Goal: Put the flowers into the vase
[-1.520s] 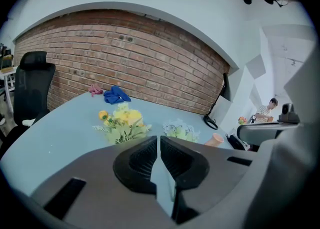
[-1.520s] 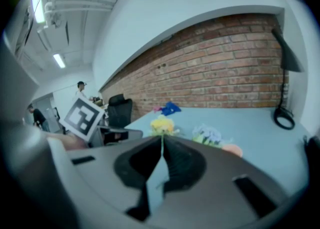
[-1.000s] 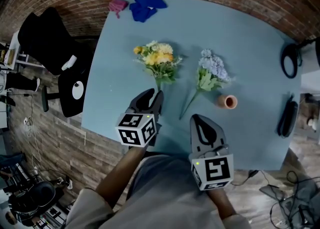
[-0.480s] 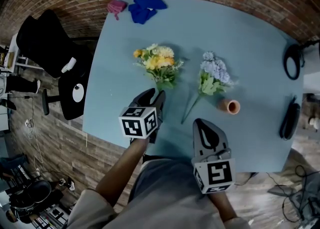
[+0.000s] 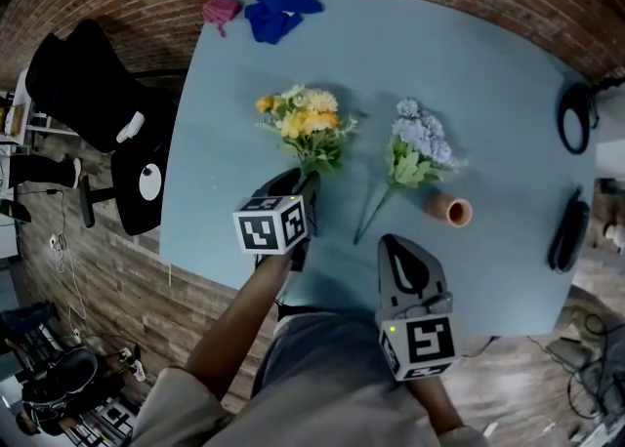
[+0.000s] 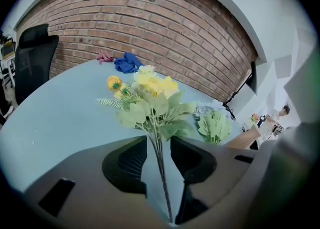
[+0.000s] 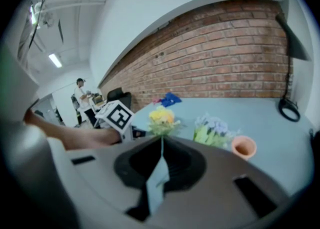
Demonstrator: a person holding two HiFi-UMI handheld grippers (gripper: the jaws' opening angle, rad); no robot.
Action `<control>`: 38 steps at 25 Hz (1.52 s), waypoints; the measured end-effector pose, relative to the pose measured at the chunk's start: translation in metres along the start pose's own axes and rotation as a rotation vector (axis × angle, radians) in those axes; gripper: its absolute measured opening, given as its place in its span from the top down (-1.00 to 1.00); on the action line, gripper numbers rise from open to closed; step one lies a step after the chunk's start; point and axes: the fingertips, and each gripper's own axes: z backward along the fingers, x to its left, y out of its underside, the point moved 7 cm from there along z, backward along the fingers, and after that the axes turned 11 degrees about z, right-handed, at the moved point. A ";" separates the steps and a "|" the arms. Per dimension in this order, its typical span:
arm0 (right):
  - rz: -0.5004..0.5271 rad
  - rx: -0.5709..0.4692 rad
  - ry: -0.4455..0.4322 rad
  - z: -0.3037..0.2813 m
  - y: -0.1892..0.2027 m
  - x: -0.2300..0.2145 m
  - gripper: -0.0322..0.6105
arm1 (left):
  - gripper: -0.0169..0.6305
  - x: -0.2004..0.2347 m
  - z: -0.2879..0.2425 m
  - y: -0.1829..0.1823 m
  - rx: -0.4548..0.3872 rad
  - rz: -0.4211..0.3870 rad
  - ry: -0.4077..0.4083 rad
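A yellow bouquet lies on the blue table, and its thin stem runs toward me. My left gripper is low over that stem. Its jaws have just been opening, and in the left gripper view the stem passes between them with a gap on both sides. A pale purple bouquet lies to the right. Beside it a small terracotta vase rests on its side. My right gripper hovers near the front edge, shut and empty.
A blue cloth and a pink cloth lie at the table's far left corner. Black cables and a headset sit along the right edge. A black office chair stands off the left side.
My left gripper has sunk and moved forward over the yellow bouquet's stem, with its jaws wider apart. The right gripper has stayed put.
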 end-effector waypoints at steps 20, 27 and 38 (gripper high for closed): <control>-0.038 0.036 0.008 -0.008 0.012 -0.011 0.83 | 0.59 0.002 -0.029 -0.010 0.104 -0.018 0.046; -0.061 0.039 0.012 -0.007 0.012 -0.013 0.83 | 0.71 -0.001 -0.029 -0.009 0.111 -0.001 0.092; -0.057 0.020 0.028 0.002 0.011 -0.014 0.83 | 0.77 -0.017 -0.022 -0.003 0.096 0.022 0.168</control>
